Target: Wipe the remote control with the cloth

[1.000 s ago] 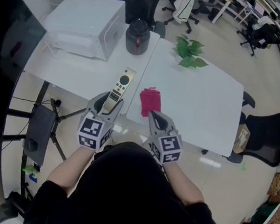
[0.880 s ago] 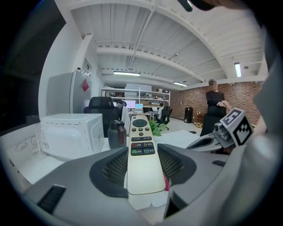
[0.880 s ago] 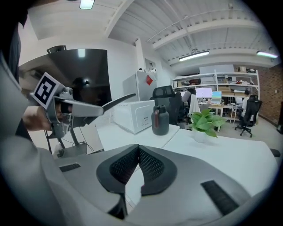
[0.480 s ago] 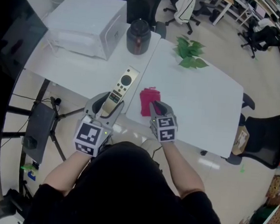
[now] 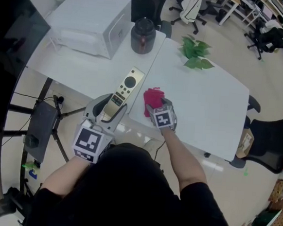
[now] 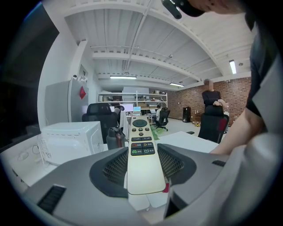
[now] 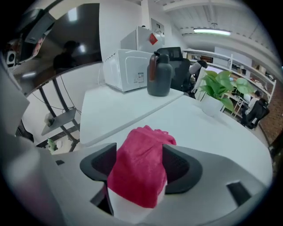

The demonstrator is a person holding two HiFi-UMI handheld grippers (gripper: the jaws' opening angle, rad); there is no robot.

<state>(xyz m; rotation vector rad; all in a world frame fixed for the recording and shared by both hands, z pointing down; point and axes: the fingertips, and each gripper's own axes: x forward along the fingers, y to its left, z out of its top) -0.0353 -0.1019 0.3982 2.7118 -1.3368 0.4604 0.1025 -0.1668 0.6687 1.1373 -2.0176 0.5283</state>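
Note:
A long cream remote control (image 5: 123,90) (image 6: 142,150) is held off the white table (image 5: 205,105), pointing away from me, with my left gripper (image 5: 111,104) (image 6: 142,167) shut on its near end. To its right a bunched red cloth (image 5: 152,96) (image 7: 141,163) lies near the table's front edge. My right gripper (image 5: 156,105) (image 7: 140,172) points steeply down over it. Its jaws have just been opening and stand wide, with the cloth between the pads. The cloth's near end hangs over a white edge in the right gripper view.
A white microwave-like box (image 5: 90,20) and a dark jug (image 5: 142,35) stand at the back left. A green plant (image 5: 197,53) sits at the back right. A seam divides the two tabletops. A black stand (image 5: 40,131) is under the table's left side.
My right gripper dropped forward onto the red cloth and went from shut to open around it. The left gripper lifted a little with the remote.

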